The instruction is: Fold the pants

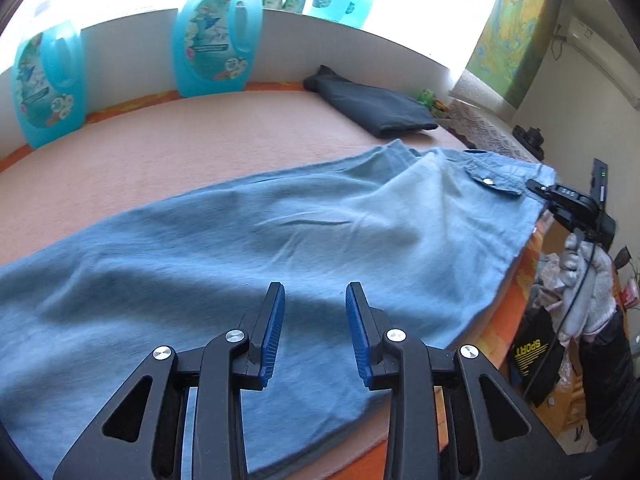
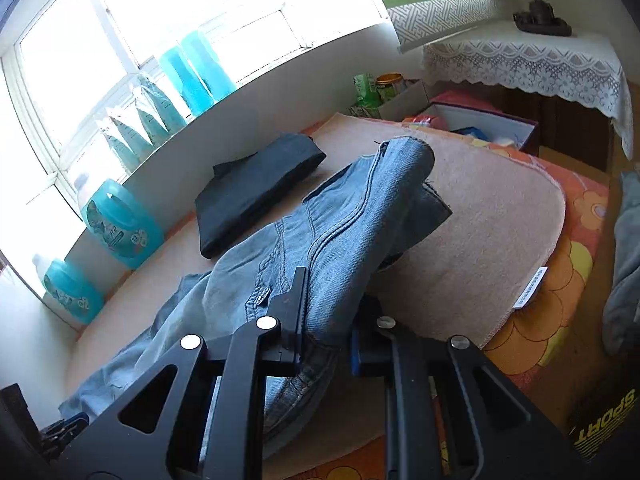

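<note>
**Blue jeans spread on the bed, waist end pinched and lifted**

The light blue jeans lay across the peach-coloured bed cover, one end running out of the left wrist picture at the lower left. The left hand-held gripper hovered over the cloth with its blue pads spread apart and nothing between them; whether its tips brushed the denim could not be told. The right hand-held gripper was pinched on a bunched fold of the jeans near the seamed waist part, which rose off the cover and draped over the fingers, hiding the right-side pad almost wholly. In the left wrist view that gripper showed only small at the bed's edge, held by a gloved hand, the grip itself too small to make out. A folded dark garment lay apart from the jeans, nearer the windowsill. Turquoise detergent bottles stood along the wall, the window behind them washed out by glare.
</note>
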Motion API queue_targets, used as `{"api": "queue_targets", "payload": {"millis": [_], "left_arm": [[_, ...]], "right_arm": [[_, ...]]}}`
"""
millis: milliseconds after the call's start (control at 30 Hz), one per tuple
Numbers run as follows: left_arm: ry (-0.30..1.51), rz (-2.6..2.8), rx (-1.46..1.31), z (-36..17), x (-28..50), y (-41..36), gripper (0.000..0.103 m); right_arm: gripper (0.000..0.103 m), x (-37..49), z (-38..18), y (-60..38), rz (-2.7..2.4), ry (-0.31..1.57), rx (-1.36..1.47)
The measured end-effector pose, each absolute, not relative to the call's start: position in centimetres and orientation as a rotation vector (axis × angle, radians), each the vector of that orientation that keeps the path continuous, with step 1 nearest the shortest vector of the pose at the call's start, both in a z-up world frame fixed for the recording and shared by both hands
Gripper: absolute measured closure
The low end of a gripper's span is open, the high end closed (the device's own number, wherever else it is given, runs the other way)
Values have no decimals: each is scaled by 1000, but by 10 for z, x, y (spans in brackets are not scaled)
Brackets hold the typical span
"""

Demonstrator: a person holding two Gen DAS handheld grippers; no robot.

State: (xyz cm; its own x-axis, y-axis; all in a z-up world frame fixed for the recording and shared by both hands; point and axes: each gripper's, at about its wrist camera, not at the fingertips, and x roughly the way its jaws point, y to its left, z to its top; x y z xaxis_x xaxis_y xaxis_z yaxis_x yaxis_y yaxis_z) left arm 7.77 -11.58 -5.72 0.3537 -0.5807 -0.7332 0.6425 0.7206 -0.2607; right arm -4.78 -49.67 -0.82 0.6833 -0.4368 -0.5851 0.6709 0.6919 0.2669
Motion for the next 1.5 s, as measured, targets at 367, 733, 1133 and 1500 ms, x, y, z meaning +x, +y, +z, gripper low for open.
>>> {"api": "queue_targets", "payload": {"millis": [367,733,1133,1500], "left_arm": [[978,-742,38,-84,98,-85,73],[971,-773,45,-76,70,-77,73],[994,-768,105,-89,53,-89,73],[978,-763,77,-92,49,-82,73]], "right_arm": [[83,-68,-50,-528,-716,703,581],[76,-77,33,-498,-551,654,411],[40,131,29,-487,-63,876,238],[40,230,-76,-478,103,1234,100]]}}
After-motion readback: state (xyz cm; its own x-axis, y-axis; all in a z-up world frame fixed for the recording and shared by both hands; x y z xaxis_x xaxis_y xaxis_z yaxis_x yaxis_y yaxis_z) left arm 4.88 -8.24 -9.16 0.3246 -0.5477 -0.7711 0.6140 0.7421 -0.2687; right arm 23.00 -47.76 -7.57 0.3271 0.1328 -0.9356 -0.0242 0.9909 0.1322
